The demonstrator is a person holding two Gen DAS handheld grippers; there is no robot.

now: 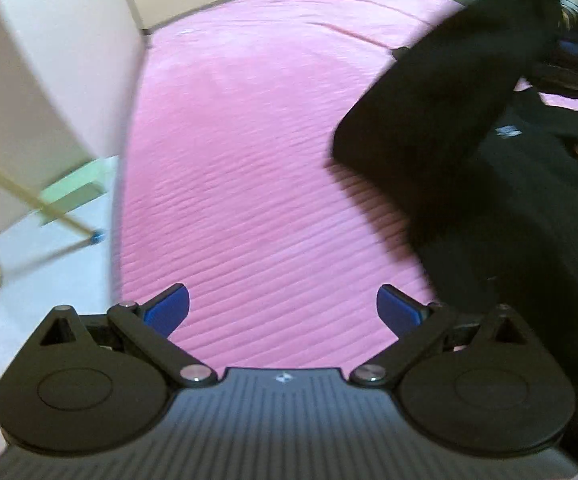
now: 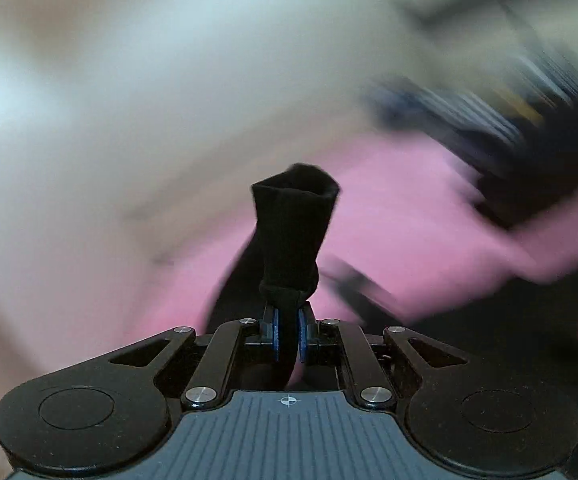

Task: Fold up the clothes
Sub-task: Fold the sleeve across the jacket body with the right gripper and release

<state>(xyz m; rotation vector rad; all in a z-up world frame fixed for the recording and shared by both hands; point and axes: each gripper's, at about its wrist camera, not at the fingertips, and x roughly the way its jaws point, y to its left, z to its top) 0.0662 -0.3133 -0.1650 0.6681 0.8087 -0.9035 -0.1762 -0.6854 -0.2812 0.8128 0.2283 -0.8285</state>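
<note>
Two hand-held grippers are at work over a bed covered in a pink ribbed bedspread [image 1: 257, 152], and only one has cloth in it. The right hand-held gripper [image 2: 288, 334] has its blue pads nearly together, pinching a narrow fold of a black garment [image 1: 489, 168]; a tube-shaped end, probably a sleeve cuff [image 2: 295, 220], stands up from the pinch toward 12 o'clock in the right wrist view. The surroundings in that view are heavily smeared, so the rest of the cloth cannot be traced there.

The left hand-held gripper [image 1: 283, 312] is spread wide and holds nothing, with only bare bedspread between its blue fingertips [image 1: 169, 308].

In the left wrist view the garment fills the region from 1 to 4 o'clock. Part of it lies on the bed, with a small pale label [image 1: 507, 131] showing, and one long dark panel rises toward 1 o'clock, lifted clear of the cover. The nearest black edge sits just beside the left hand-held gripper's right finger, around 3 o'clock, not touching it as far as I can tell.

The step in hand looks like lifting or drawing a sleeve across the body of the garment, an early stage of the fold. The next move probably calls for the empty left hand-held gripper to swing toward 3 o'clock and take hold of an edge or pin the body while the sleeve is laid down.
</note>
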